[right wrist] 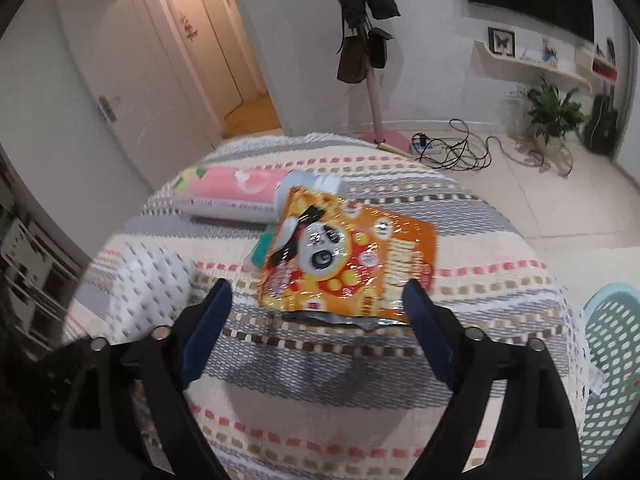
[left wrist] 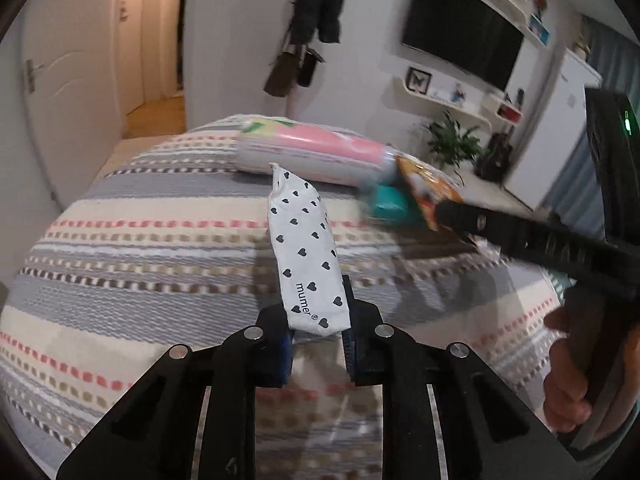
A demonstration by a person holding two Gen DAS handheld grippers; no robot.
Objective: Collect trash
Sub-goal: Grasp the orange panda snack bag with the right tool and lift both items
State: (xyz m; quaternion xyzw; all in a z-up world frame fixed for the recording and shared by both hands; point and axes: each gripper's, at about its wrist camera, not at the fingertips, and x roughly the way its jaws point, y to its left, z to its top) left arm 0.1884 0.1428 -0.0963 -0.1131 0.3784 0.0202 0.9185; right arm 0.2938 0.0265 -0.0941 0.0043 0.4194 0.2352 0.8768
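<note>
Your left gripper pinched the heart-print packet at its lower end; it looked light and soft. Your right gripper stood wide around the torn edge of the orange snack wrapper, crinkly and slick, lying just in front of the pink pack.

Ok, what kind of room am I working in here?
Most likely a lived-in bedroom or studio flat: a wall-mounted TV, a coat stand hung with jackets and bags, and a striped woven cover over what looks like a bed.
</note>
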